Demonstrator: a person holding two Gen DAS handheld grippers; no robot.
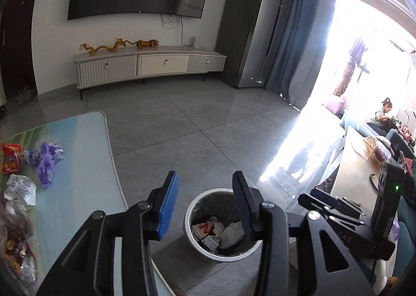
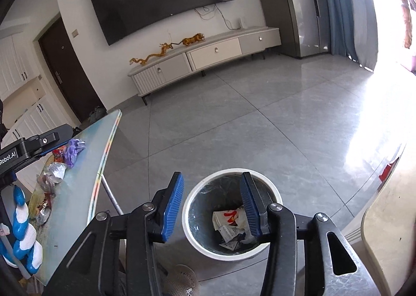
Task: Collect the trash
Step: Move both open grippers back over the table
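I have both grippers over the trash bin (image 2: pixel 231 218) on the floor, just off the counter's (image 1: pixel 78 166) rounded edge. The left gripper (image 1: pixel 205 207) and the right gripper (image 2: pixel 212 207) both have their jaws parted with nothing between the blue pads, so I judge this a drop just completed: crumpled white wrappers (image 2: pixel 228 225) lie at the bottom of the bin. More trash waits on the counter near its far left side: a purple wrapper (image 1: pixel 46 160), a red snack packet (image 1: pixel 10 158) beside it, and silver foil wrappers (image 1: pixel 19 190) nearer to me. Next I need to swing back over the counter edge, keep the jaws wide, and come down on one crumpled piece per gripper
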